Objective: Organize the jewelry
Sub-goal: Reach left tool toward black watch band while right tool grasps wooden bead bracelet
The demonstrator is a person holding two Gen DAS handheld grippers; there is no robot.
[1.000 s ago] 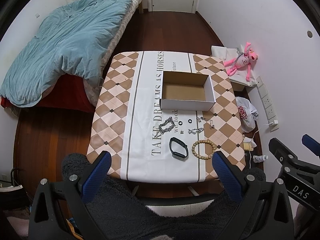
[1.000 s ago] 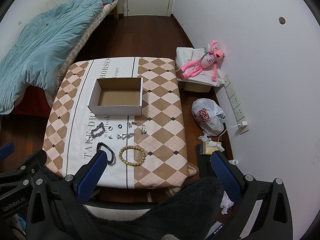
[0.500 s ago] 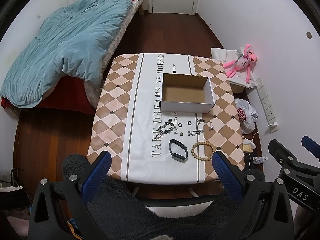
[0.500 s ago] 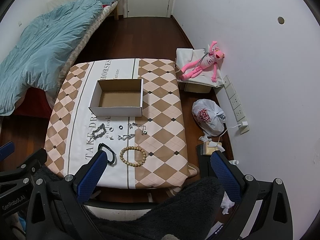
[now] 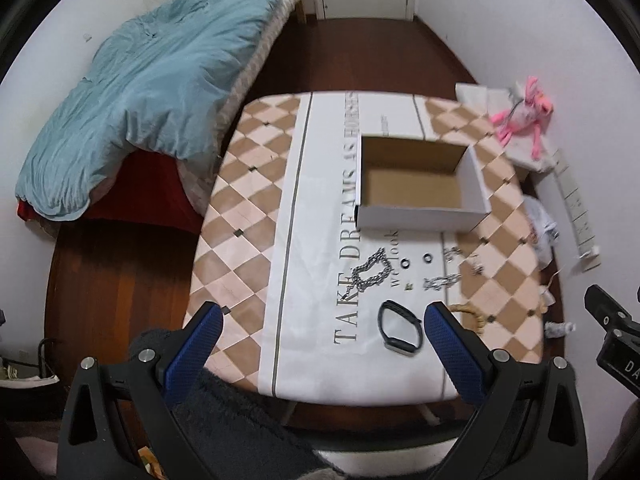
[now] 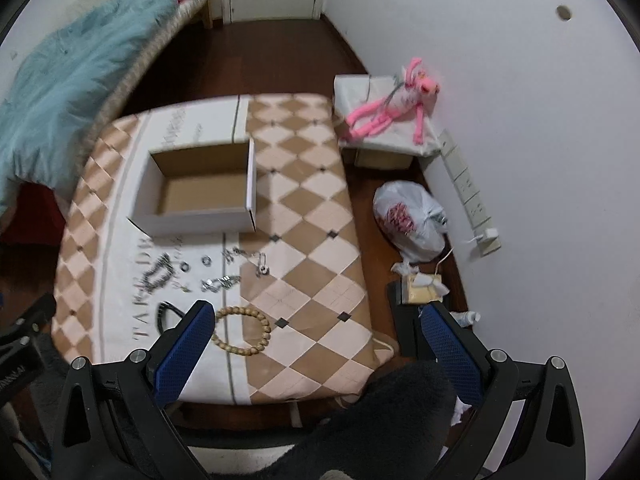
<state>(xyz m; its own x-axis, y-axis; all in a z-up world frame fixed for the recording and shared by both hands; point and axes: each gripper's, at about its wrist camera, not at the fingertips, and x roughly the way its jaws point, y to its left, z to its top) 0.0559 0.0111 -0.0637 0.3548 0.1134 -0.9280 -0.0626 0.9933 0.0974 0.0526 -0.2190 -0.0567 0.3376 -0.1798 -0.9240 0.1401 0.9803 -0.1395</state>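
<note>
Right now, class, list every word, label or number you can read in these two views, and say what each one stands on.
"TAKE DREAMS AS HORSES": on the tablecloth's white stripe, in large letters; the last word is blurred.
"we look": smaller line on the tablecloth beside the silver chain, partly covered.
"DA": white label on the right gripper's body, cut off by the frame.
Plastic bag's red print: unreadable.

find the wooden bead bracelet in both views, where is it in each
Left wrist view: bead bracelet lower right, mostly hidden behind the left gripper's right finger.
Right wrist view: bracelet lower left, in full view beside the right gripper's left finger.
Shared landmark: the open cardboard box, farther up the table.
</note>
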